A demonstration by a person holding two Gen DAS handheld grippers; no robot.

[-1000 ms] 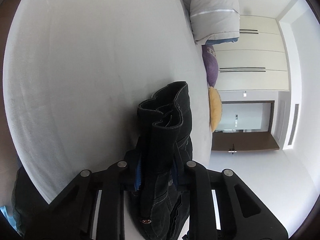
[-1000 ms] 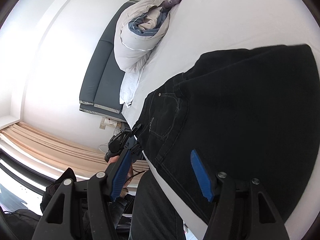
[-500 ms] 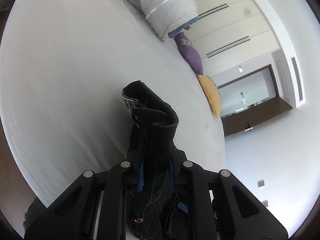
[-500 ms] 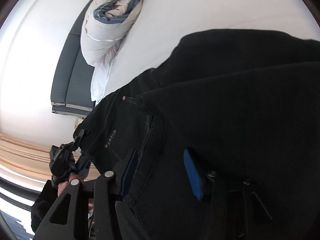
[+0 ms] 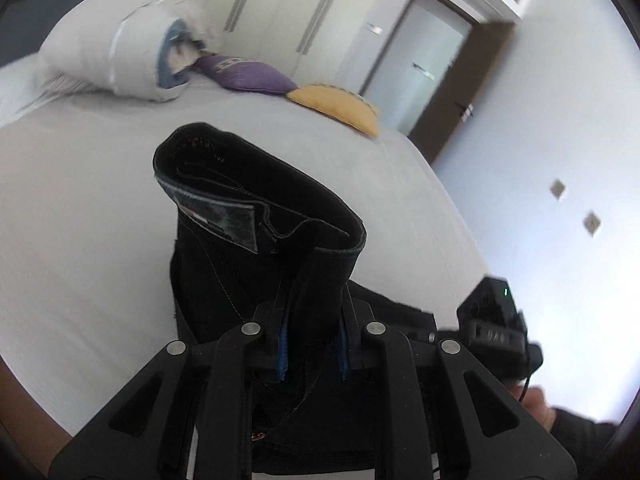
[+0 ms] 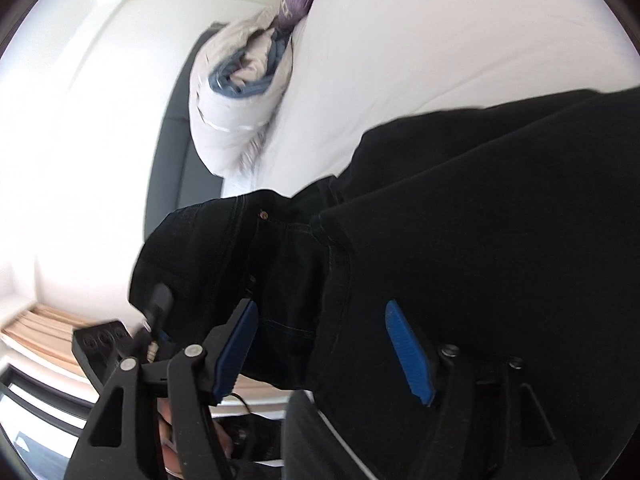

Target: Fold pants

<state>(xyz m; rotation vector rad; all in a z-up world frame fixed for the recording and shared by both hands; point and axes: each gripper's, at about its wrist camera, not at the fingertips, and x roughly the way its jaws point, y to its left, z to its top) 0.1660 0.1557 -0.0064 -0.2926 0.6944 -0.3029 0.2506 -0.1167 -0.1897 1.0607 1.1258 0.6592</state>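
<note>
Black denim pants (image 6: 480, 208) lie on a white bed (image 6: 420, 48), partly folded over themselves. My left gripper (image 5: 312, 354) is shut on a bunched waistband part of the pants (image 5: 256, 216), which stands up in front of the camera. My right gripper (image 6: 324, 340) is open, its blue pads (image 6: 408, 352) on either side of the pants' edge near the bed's front edge, with fabric lying between them. The left gripper also shows in the right wrist view (image 6: 156, 312), at the pants' left end.
A rolled white and blue duvet (image 5: 120, 60), a purple cushion (image 5: 248, 76) and a yellow cushion (image 5: 336, 104) lie at the far side of the bed. A dark headboard (image 6: 172, 152) stands behind. A door (image 5: 424, 64) and wardrobe are beyond.
My left gripper has swung round with the waistband still clamped, so the room now appears upright. My right gripper stays open and has moved in over the pants' edge.
</note>
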